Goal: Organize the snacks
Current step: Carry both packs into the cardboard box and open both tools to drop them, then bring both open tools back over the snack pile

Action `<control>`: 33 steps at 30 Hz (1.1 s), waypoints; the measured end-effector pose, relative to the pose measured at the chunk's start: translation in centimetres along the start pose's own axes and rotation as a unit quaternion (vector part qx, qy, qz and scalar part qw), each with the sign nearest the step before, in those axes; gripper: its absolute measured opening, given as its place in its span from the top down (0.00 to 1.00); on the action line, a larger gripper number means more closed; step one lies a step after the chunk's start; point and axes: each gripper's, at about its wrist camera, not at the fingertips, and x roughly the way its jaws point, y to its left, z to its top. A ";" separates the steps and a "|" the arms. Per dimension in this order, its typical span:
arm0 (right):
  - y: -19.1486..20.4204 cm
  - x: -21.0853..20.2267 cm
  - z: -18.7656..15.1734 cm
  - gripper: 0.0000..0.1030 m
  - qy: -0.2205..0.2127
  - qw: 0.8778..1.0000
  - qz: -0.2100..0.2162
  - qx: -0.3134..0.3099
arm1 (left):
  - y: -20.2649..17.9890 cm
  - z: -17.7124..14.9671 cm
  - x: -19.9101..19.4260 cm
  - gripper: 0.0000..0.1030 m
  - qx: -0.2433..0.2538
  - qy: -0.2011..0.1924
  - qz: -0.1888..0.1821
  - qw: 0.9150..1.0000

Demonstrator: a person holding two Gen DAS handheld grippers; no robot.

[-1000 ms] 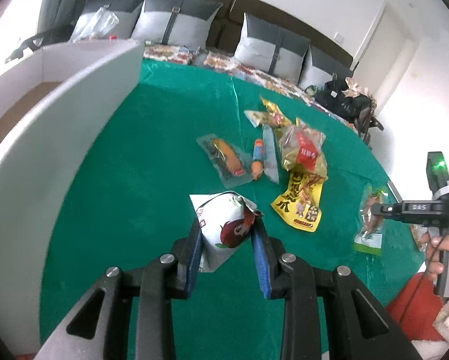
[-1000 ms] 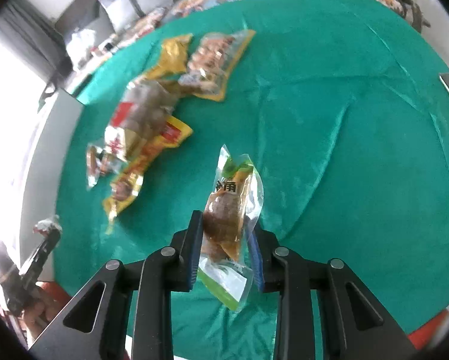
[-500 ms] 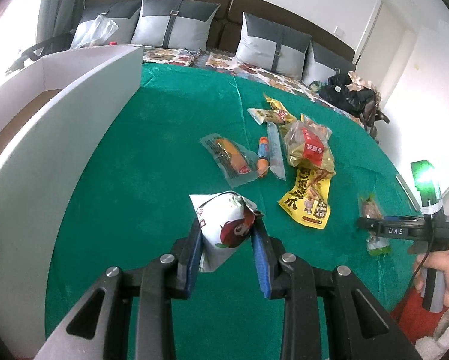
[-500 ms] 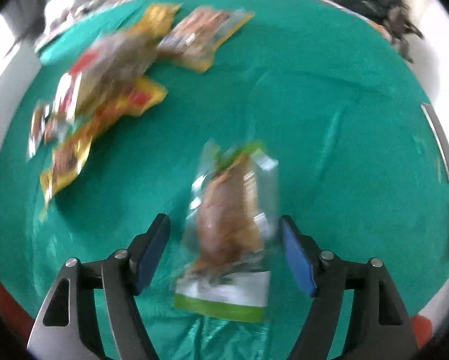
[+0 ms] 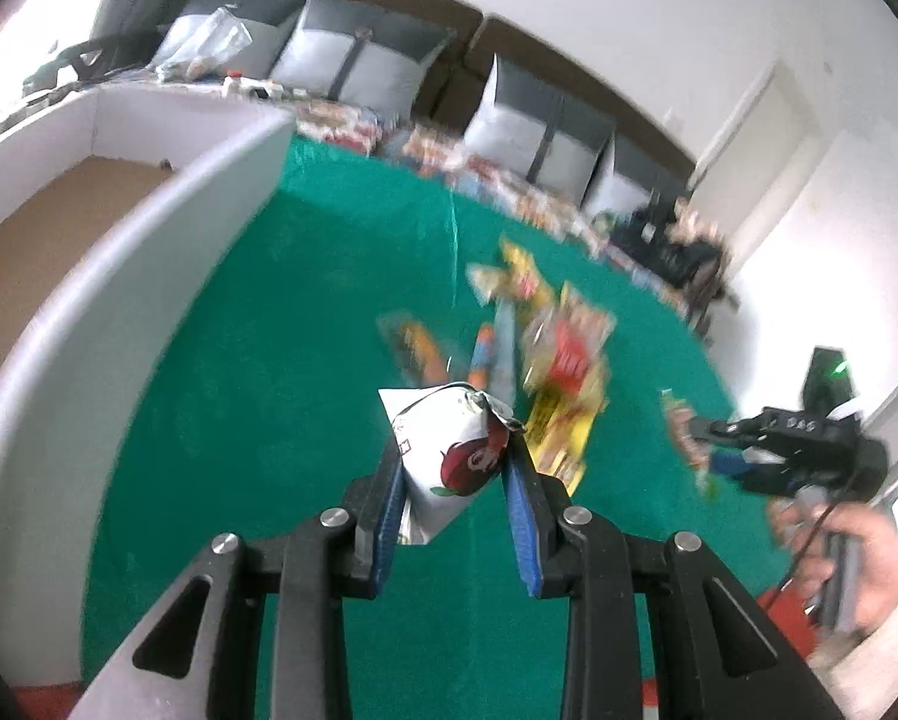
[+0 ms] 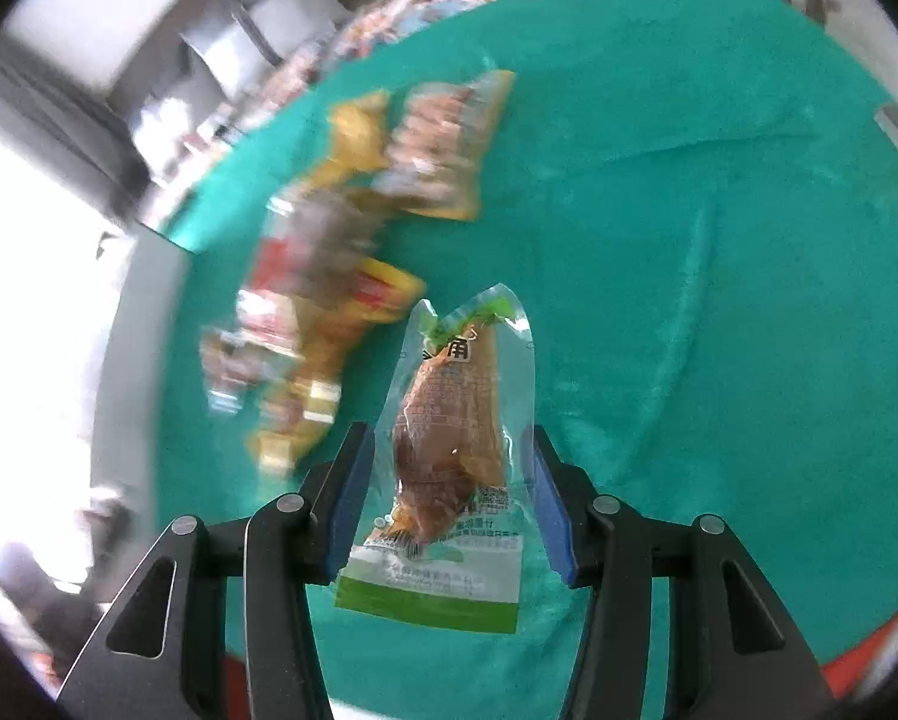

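Left gripper (image 5: 454,474): both blue pads press the sides of a white snack packet (image 5: 449,456) with a red apple print; clamped on it.
White packet position: its lower corner sits down between the finger bases, its crumpled upper edge rises past the fingertips, above the green tablecloth (image 5: 281,360).
Left of the left fingers: a white-walled cardboard box (image 5: 119,252) with a brown floor, just beside the packet's side of the cloth.
Ahead of the left fingertips: a blurred heap of snack packs (image 5: 533,348), yellow, red and orange, lying on the cloth.
Right gripper (image 6: 449,480): a clear pouch holding a brown meat piece (image 6: 449,450) stands between the blue pads; the pouch edges reach both pads, but whether they squeeze it cannot be told.
Pouch position: green-and-white bottom edge hangs low between the finger bases, its green top points forward beyond the tips, tilted slightly right.
Ahead-left of the right fingers: the same heap of packs (image 6: 329,276), heavily blurred.
Right hand (image 5: 857,564): seen from the left camera at far right, gripping the tool's handle, with the gripper pointing left over the cloth's edge.
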 end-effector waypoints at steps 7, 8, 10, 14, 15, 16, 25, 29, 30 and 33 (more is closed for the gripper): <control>18.7 2.0 0.6 0.47 0.037 0.981 0.166 -0.097 | 6.4 7.2 -8.4 0.70 -0.032 -0.066 0.093 0.993; 21.4 2.5 0.3 0.47 0.044 0.976 0.183 -0.114 | 7.7 7.8 -9.1 0.70 -0.034 -0.067 0.116 0.990; 27.8 3.9 -0.9 0.47 0.064 0.963 0.214 -0.152 | 10.6 8.7 -10.4 0.70 -0.040 -0.064 0.160 0.984; 37.1 7.1 -3.7 0.46 0.084 0.946 0.231 -0.211 | 16.3 8.9 -12.3 0.68 -0.058 -0.053 0.239 0.968; 38.5 7.8 -4.2 0.43 0.085 0.945 0.232 -0.215 | 17.4 8.6 -12.4 0.68 -0.065 -0.048 0.253 0.964; 39.9 8.8 -4.8 0.38 0.086 0.945 0.230 -0.216 | 18.7 8.3 -12.6 0.61 -0.074 -0.042 0.272 0.959; 37.1 8.5 -5.8 0.26 0.058 0.951 0.183 -0.243 | 22.0 5.1 -13.3 0.30 -0.121 -0.044 0.298 0.946; 29.8 6.8 -5.1 0.22 0.002 0.952 0.096 -0.291 | 17.8 5.7 -12.2 0.24 -0.093 -0.051 0.266 0.958; 28.0 6.6 -5.1 0.22 -0.007 0.952 0.073 -0.297 | 15.8 5.9 -11.6 0.24 -0.076 -0.051 0.251 0.964; 20.0 5.9 -5.1 0.22 -0.032 0.951 -0.026 -0.307 | 10.3 6.2 -9.5 0.23 -0.030 -0.042 0.211 0.976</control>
